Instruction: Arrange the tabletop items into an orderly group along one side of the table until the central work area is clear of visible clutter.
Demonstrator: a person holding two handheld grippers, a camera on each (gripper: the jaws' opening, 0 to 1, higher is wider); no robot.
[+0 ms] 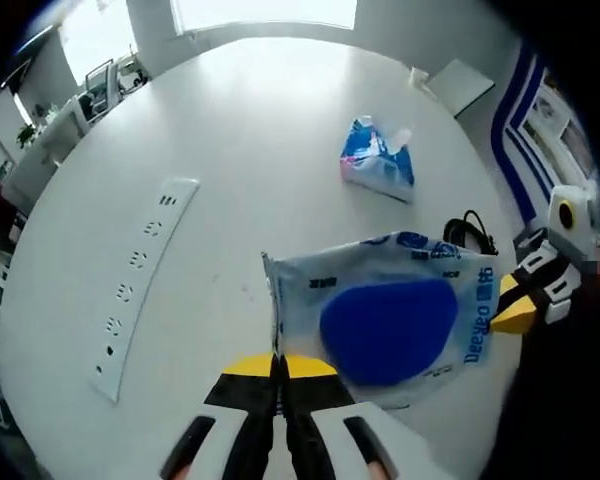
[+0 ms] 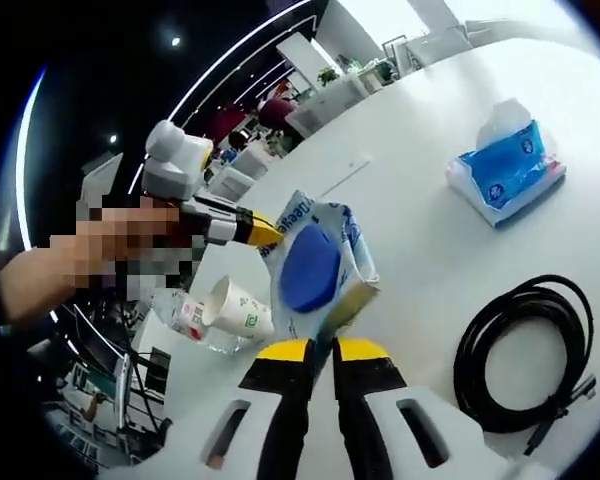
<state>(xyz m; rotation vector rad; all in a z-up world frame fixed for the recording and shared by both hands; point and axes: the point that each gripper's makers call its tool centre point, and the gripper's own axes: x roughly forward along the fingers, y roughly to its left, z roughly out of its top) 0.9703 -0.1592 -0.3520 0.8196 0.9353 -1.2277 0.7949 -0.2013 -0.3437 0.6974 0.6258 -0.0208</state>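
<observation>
White and blue wipes pack (image 1: 395,315): we hold it above the tabletop (image 1: 240,160), frame centre.
Left hand-held gripper (image 1: 278,362): pinched on its edge.
Right hand-held gripper (image 2: 323,347): clamped on the opposite end.
Advice: we move together, keeping it level.

Bright office around a round white desk (image 1: 280,130)

Window (image 1: 265,12) glows beyond; chair (image 1: 460,82) at the rim, blue-striped wall (image 1: 515,130), dark ceiling with spotlights (image 2: 175,42).

Open tabletop (image 1: 250,130) between power strip (image 1: 140,285) and tissue pack (image 1: 378,160); coiled cable (image 2: 525,350) blocks right side.
</observation>
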